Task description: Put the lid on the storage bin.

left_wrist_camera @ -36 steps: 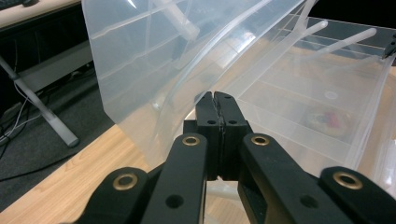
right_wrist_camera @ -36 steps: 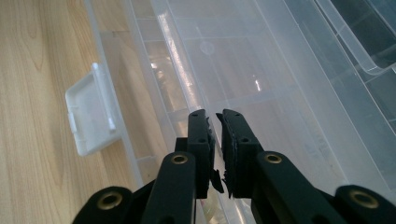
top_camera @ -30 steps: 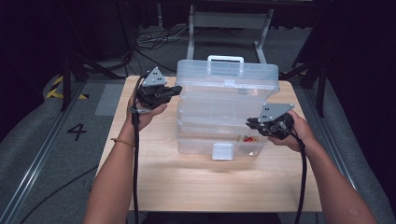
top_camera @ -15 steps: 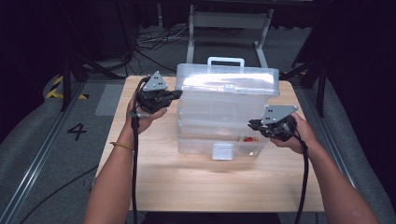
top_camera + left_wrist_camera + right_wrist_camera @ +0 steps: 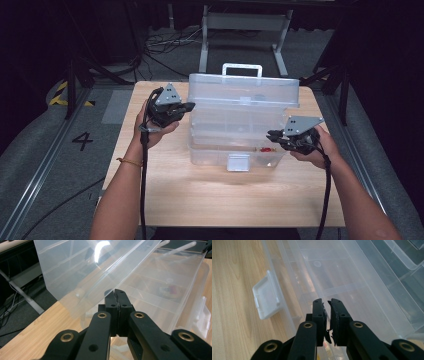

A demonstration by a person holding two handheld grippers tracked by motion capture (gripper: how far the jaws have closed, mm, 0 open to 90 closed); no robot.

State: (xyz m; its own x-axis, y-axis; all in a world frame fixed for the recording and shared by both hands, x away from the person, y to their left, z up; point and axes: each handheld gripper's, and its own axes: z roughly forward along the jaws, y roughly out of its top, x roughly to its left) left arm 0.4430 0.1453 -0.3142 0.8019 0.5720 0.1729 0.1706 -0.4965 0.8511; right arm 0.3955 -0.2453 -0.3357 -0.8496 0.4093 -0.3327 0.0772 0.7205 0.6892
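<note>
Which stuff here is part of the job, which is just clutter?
In the job:
clear plastic organizer box, lid raised
white latch
red piece in the box
left gripper, right gripper

Just around:
metal stand
floor cables
floor number marking

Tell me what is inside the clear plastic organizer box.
A small red item lies in a front compartment of the clear organizer box, near its right end. The raised lid and glare blur the other compartments; their contents cannot be told.

Dark numeral "4" (image 5: 82, 141) on the grey floor (image 5: 45, 150), left of the table
</note>
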